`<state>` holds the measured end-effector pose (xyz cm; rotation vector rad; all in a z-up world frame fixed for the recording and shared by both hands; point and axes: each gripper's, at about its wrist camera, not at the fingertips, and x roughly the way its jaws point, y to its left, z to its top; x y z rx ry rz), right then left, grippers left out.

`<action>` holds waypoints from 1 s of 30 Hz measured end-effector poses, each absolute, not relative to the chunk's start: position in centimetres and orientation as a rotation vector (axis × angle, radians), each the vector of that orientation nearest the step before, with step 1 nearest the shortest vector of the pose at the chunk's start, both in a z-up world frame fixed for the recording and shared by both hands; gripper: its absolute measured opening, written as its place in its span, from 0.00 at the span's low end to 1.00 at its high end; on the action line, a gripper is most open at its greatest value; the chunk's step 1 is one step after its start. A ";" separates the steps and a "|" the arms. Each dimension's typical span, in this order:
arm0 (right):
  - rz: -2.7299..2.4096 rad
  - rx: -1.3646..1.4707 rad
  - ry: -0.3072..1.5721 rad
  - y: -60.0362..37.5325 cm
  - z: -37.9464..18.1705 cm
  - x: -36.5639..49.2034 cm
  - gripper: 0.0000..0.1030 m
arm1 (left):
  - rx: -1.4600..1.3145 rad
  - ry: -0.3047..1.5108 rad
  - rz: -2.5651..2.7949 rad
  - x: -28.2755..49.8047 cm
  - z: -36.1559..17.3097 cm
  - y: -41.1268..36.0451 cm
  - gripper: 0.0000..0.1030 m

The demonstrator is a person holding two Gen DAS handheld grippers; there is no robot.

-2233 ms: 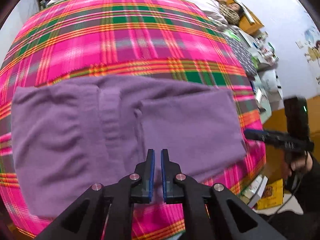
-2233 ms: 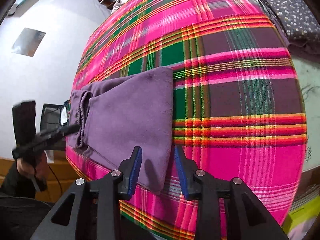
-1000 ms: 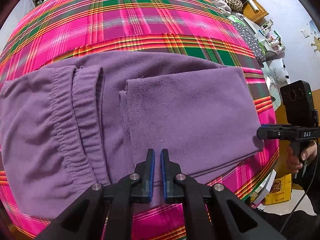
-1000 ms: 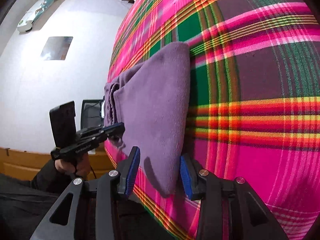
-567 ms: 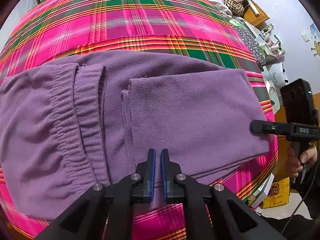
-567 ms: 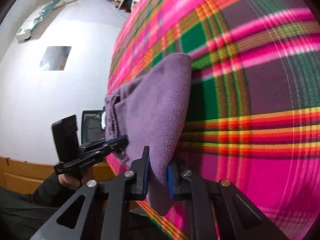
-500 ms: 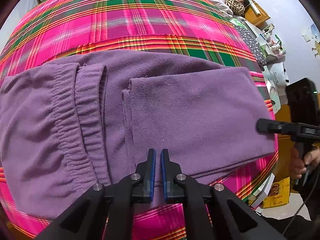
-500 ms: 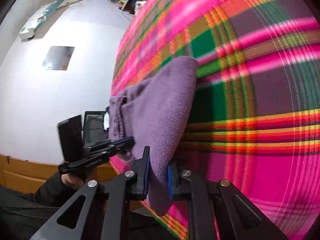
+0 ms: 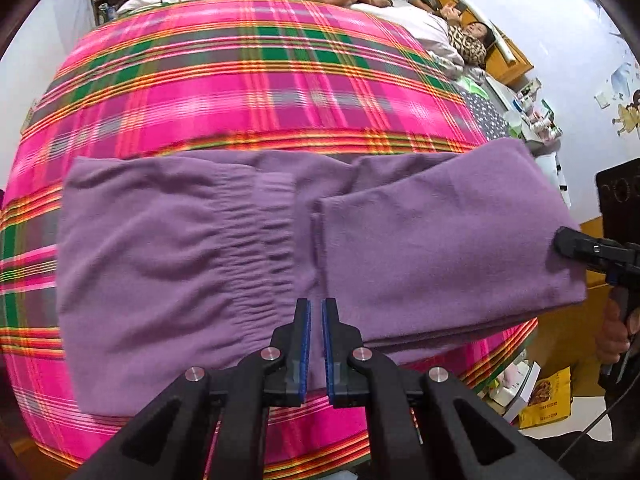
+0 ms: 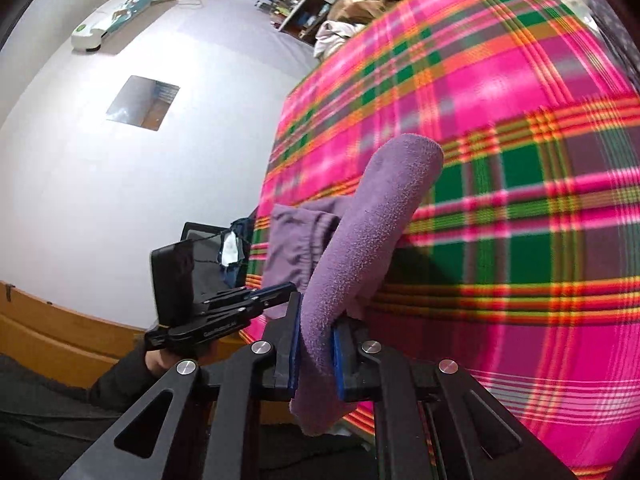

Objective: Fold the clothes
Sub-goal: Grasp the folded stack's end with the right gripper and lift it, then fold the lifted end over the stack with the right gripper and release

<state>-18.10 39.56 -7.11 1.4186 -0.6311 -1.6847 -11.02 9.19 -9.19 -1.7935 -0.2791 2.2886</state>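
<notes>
Purple fleece trousers (image 9: 192, 264) lie across the near part of the pink plaid blanket (image 9: 256, 100), already folded lengthwise, with the leg end doubled back toward the gathered waistband (image 9: 256, 248). We judge the folding well along: one more fold, bringing the right half over the left, seems left. The fabric looks soft, thick and a little limp (it sags where lifted). Our right gripper (image 10: 314, 354) is clamped on the right-hand folded edge, which stands raised off the blanket. Our left gripper (image 9: 314, 340) has its fingers nearly together at the near edge; whether it pinches cloth, we cannot tell.
</notes>
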 end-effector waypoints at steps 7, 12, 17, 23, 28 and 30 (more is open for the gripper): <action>-1.732 1.392 -0.553 34.9 -3.1 -17.2 0.13 | -1.767 -0.306 2.274 -11.5 -9.3 6.5 0.05; -1.754 1.396 -0.489 30.2 -0.9 -16.5 0.13 | -1.725 -0.326 2.263 -12.1 -9.1 4.0 0.05; -1.752 1.426 -0.396 24.1 0.2 -16.0 0.13 | -1.699 -0.395 2.266 -12.3 -9.3 0.5 0.05; -1.702 1.475 -0.273 15.7 -1.0 -15.7 0.13 | -1.716 -0.455 2.284 -11.2 -9.7 -5.1 0.05; -1.631 1.545 -0.172 8.7 -5.0 -15.3 0.13 | -1.759 -0.516 2.328 -9.5 -10.1 -10.0 0.05; -1.605 1.584 -0.127 6.3 -7.1 -15.1 0.13 | -1.781 -0.547 2.343 -8.8 -10.4 -11.7 0.05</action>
